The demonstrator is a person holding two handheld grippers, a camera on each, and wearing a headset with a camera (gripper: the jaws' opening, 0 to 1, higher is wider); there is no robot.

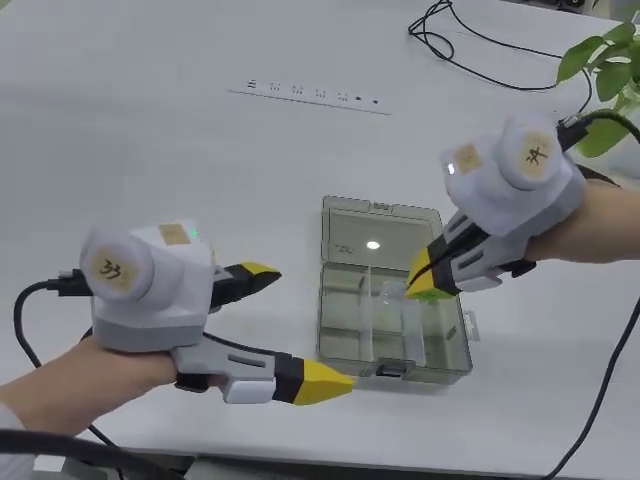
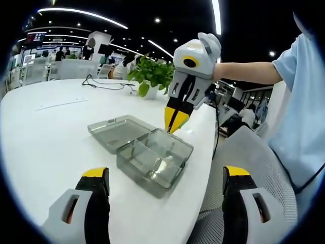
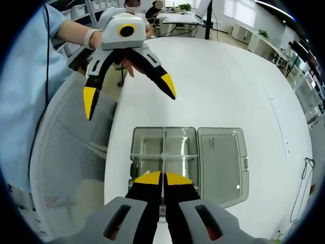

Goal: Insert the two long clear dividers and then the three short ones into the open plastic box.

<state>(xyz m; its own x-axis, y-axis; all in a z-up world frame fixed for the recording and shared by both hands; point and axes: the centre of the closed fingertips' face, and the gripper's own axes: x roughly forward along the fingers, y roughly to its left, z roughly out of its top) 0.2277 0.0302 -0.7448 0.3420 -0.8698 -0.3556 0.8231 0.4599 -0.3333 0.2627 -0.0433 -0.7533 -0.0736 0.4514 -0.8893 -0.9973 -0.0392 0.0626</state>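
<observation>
The left tool [image 1: 297,325] hangs released at the near left of the white worktop [image 1: 150,150], its yellow-tipped jaws spread wide with nothing between them, pointing toward the open clear grey plastic box [image 1: 440,362] just beside its tips. That box sits flat on the worktop, well in from the edge. Its flat hinged lid [image 1: 385,232] is thrown back on the far side and its latch faces the person, so its long axis looks to run left to right across the person and its open tray faces straight up. Inside the tray, the right gripper view shows a thin clear lengthwise divider [image 3: 163,142] crossed by a short clear divider [image 3: 147,155], so some of the inserting seems done. The exact count is hard to read through the clear plastic. No loose dividers lie on the worktop, which suggests the task is well along. The right tool [image 1: 425,283] hovers low over the tray's right half, jaws clenched together and pointing down and left. Whether a clear piece is pinched between them cannot be told.
</observation>
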